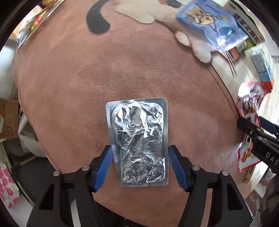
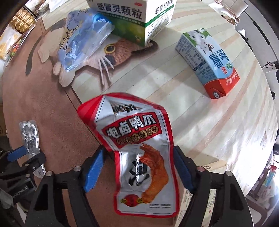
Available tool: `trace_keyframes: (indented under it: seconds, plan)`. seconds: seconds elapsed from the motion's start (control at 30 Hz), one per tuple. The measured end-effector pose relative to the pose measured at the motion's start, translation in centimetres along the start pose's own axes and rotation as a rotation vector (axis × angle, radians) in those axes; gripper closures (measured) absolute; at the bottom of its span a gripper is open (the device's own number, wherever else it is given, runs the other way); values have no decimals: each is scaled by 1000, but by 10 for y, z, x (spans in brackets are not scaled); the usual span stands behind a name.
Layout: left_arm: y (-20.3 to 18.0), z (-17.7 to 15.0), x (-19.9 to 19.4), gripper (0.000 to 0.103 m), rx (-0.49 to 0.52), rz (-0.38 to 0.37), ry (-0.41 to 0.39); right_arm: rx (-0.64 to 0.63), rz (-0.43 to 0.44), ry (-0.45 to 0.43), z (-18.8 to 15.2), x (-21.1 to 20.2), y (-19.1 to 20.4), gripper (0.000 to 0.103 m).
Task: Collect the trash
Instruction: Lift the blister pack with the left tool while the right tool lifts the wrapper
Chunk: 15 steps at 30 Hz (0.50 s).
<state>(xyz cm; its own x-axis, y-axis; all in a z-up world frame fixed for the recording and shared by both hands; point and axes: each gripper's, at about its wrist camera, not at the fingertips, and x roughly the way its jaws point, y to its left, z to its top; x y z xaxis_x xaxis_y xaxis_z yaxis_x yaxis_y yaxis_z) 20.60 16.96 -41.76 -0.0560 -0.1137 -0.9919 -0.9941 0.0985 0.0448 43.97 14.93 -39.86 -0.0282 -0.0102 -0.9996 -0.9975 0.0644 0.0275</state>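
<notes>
A crumpled silver foil blister pack [image 1: 139, 139] lies face-up over the brown rug [image 1: 69, 78]. My left gripper [image 1: 140, 148] points down with its blue pads [image 1: 102, 167] touching the pack's two long edges. The same pack [image 2: 28, 136] and left gripper [image 2: 26, 153] show at the lower left of the right wrist view. A red and silver snack bag [image 2: 139, 139] printed with an orange duck foot stands bent between the blue pads [image 2: 183, 169] of my right gripper [image 2: 139, 149], which presses on both its sides. In the left wrist view that bag [image 1: 247, 104] is blurred at the right edge.
The rug carries a cat picture [image 2: 113, 50] and meets a pale striped mat [image 2: 191, 122]. On them lie a blue plastic bag [image 2: 83, 38], a green and white medicine box [image 2: 132, 15] and a milk carton [image 2: 207, 59]. A cardboard box [image 1: 8, 118] stands off the rug's left.
</notes>
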Motion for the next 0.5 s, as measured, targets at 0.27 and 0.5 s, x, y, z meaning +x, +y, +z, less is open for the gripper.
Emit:
trace_keyframes:
  seconds: [0.27, 0.5]
  plan:
    - [-31, -9, -23, 40, 79, 36, -68, 58, 65, -14, -9, -6, 0, 50]
    - [-43, -33, -58, 40, 101, 52, -156, 108, 120, -82, -22, -22, -9, 51]
